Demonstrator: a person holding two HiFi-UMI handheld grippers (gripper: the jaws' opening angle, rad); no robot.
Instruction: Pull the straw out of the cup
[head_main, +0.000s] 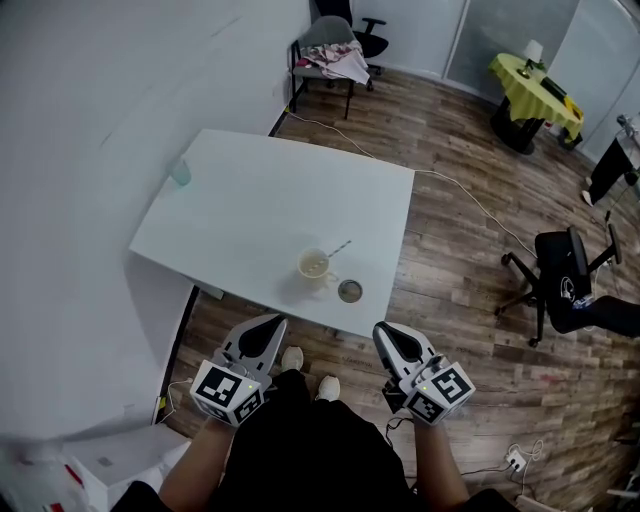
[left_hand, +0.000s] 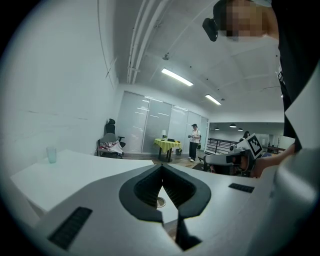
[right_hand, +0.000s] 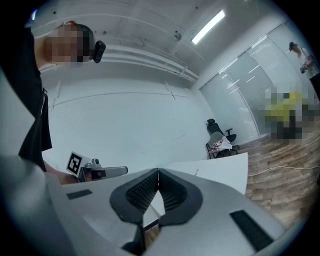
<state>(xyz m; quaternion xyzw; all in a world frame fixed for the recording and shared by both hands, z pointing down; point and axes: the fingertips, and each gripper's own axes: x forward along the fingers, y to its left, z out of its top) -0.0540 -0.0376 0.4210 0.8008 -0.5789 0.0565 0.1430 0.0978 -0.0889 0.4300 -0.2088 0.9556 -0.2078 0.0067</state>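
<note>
A pale cup (head_main: 313, 264) stands near the front edge of the white table (head_main: 260, 190), and a thin straw (head_main: 340, 246) leans out of it to the right. Both grippers hover short of that edge, in front of the person's body. My left gripper (head_main: 271, 322) is below and to the left of the cup, shut and empty. Its tips also meet in the left gripper view (left_hand: 161, 167). My right gripper (head_main: 383, 331) is below and to the right of the cup, shut with nothing in it, and its tips touch in the right gripper view (right_hand: 158, 171). Neither gripper view shows the cup.
A small round lid-like disc (head_main: 350, 291) lies just right of the cup, by the table's edge. A pale green tumbler (head_main: 180, 173) stands at the table's far left. A wall runs along the left. Office chairs (head_main: 560, 275), a cable and a yellow-covered table (head_main: 533, 85) stand on the wooden floor.
</note>
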